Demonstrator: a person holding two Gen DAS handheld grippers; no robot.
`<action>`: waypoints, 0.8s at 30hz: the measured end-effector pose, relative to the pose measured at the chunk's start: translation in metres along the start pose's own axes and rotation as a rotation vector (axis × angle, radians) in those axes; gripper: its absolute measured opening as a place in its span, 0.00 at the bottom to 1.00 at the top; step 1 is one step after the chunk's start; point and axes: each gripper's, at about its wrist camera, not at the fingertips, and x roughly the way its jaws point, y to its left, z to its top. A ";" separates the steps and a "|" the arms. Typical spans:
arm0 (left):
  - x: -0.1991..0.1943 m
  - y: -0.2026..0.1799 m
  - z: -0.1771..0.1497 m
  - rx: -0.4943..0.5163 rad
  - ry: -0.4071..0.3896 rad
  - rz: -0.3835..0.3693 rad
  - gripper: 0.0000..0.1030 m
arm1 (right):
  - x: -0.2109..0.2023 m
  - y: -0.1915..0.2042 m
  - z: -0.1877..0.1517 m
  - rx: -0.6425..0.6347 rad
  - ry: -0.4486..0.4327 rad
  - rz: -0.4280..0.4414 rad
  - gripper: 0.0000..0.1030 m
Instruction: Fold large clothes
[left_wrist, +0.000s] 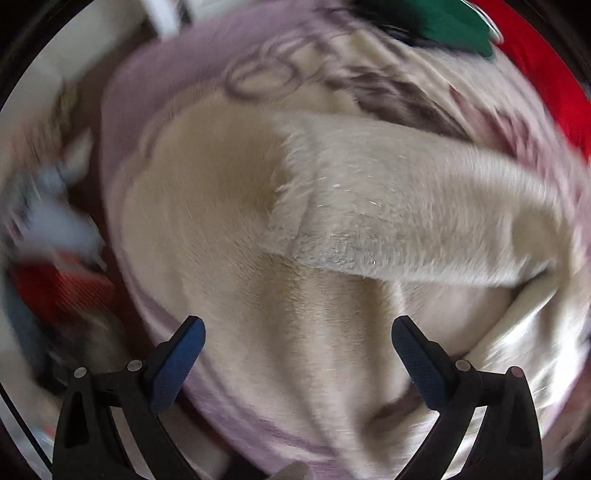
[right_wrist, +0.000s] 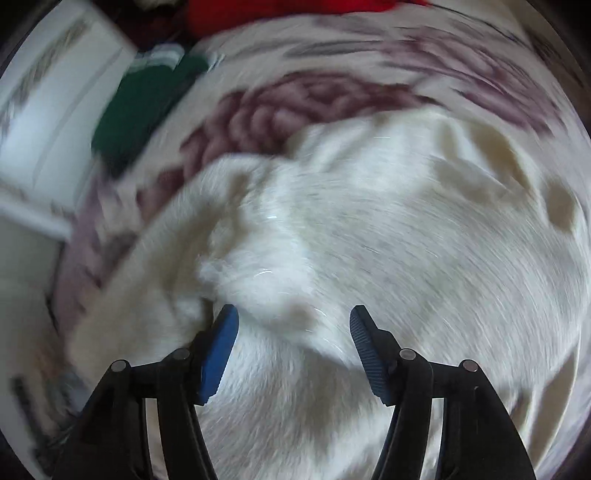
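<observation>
Both views are blurred. Left claw (left_wrist: 297, 336) is held wide open with nothing gripped, above a cream fluffy garment (left_wrist: 258, 229) spread on a pink patterned blanket (left_wrist: 155, 74). Right claw (right_wrist: 293, 325) is likewise spread apart and empty, just over the garment's sleeve (right_wrist: 258, 258). Green cloth (right_wrist: 140, 107) and red cloth (right_wrist: 277, 11) are seen beyond.

no readable text, labels or numbers anywhere
</observation>
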 end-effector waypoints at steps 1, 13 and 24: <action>0.006 0.004 0.003 -0.042 0.024 -0.048 1.00 | -0.009 -0.010 -0.002 0.045 -0.011 0.005 0.64; 0.044 -0.025 0.091 -0.358 -0.066 -0.236 0.11 | -0.013 -0.067 -0.002 0.256 -0.037 -0.136 0.65; -0.057 -0.095 0.177 -0.078 -0.364 -0.270 0.10 | 0.099 -0.025 0.037 0.223 0.119 -0.144 0.65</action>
